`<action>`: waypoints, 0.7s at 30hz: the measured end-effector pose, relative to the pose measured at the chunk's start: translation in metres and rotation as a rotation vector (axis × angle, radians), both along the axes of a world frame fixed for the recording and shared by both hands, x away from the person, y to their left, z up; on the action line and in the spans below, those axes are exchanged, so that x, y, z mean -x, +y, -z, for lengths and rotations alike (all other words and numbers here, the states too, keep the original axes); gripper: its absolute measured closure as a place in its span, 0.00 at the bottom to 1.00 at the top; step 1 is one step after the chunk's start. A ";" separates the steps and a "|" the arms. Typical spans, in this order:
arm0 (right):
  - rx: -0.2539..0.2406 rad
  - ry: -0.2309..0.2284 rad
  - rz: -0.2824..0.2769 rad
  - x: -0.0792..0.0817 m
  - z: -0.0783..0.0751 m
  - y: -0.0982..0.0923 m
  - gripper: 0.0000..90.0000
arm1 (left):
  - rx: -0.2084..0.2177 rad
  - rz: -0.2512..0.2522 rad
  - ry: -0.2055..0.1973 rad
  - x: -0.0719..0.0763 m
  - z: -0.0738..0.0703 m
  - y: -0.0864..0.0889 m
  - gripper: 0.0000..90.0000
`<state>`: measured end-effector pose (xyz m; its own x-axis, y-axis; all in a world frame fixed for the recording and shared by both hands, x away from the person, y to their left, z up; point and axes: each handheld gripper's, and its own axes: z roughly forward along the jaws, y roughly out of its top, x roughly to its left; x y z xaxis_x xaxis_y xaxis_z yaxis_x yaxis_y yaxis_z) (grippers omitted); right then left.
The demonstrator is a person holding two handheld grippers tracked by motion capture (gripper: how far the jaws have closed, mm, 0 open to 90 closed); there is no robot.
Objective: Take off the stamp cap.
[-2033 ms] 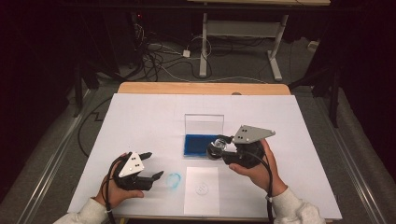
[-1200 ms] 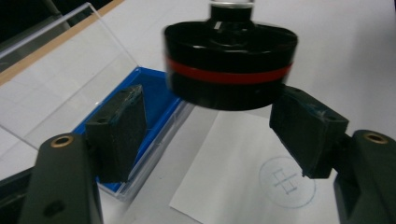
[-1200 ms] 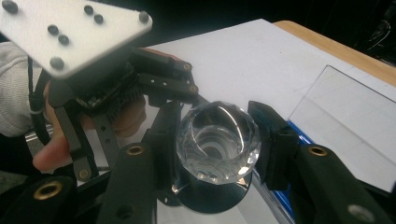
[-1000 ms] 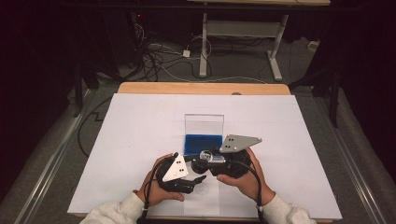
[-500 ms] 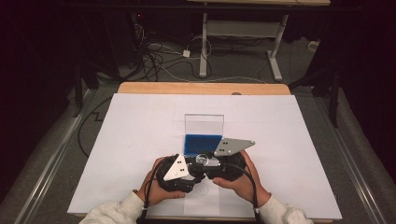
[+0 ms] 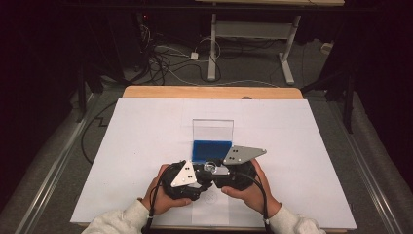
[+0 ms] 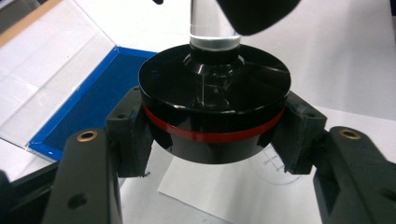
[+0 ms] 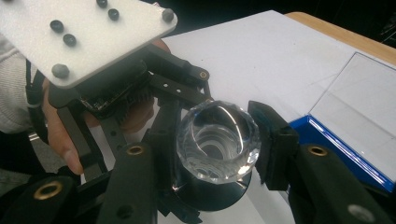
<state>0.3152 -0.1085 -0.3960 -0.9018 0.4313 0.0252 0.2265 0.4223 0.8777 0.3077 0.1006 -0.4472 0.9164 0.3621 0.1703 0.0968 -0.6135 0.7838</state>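
Currently, the left gripper point(image 7: 212, 140), its jaws having just closed, clamps the black base point(image 7: 215, 109); the right gripper point(image 8: 219, 149) grips the clear crystal point(image 8: 218, 140).

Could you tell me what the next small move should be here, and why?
Probably twist or ease the two parts apart: the left gripper clamps the black base, the right gripper clamps the clear faceted piece seated in it.
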 end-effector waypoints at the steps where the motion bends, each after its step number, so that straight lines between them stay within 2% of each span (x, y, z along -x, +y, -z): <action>1: 0.005 -0.005 0.000 0.001 0.001 0.001 0.63 | 0.003 0.007 0.013 -0.001 0.000 0.001 0.41; 11: 0.008 -0.018 0.012 0.004 0.007 0.004 0.63 | 0.018 0.027 0.080 -0.004 0.006 0.001 0.41; 16: -0.004 -0.029 0.021 0.007 0.008 0.005 0.63 | 0.034 0.034 0.096 -0.005 0.006 0.002 0.41; 17: -0.006 -0.029 0.022 0.007 0.008 0.005 0.63 | 0.042 0.034 0.114 -0.005 0.007 0.003 0.41; 18: -0.010 -0.032 0.020 0.007 0.008 0.005 0.63 | 0.066 0.000 0.149 -0.010 0.009 0.006 0.41; 19: 0.002 -0.063 0.020 0.010 0.007 0.004 0.63 | 0.074 -0.042 0.175 -0.015 0.013 0.013 0.41; 20: -0.021 -0.067 0.005 0.012 0.004 0.003 0.64 | 0.099 -0.060 0.199 -0.020 0.014 0.020 0.41; 21: -0.046 -0.063 -0.014 0.014 -0.001 0.001 0.63 | 0.088 -0.056 0.183 -0.020 0.012 0.023 0.41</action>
<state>0.3009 -0.1071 -0.3954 -0.9082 0.4184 -0.0124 0.1647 0.3843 0.9084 0.3274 0.1241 -0.4595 0.9074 0.4191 -0.0313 0.2740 -0.5334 0.8003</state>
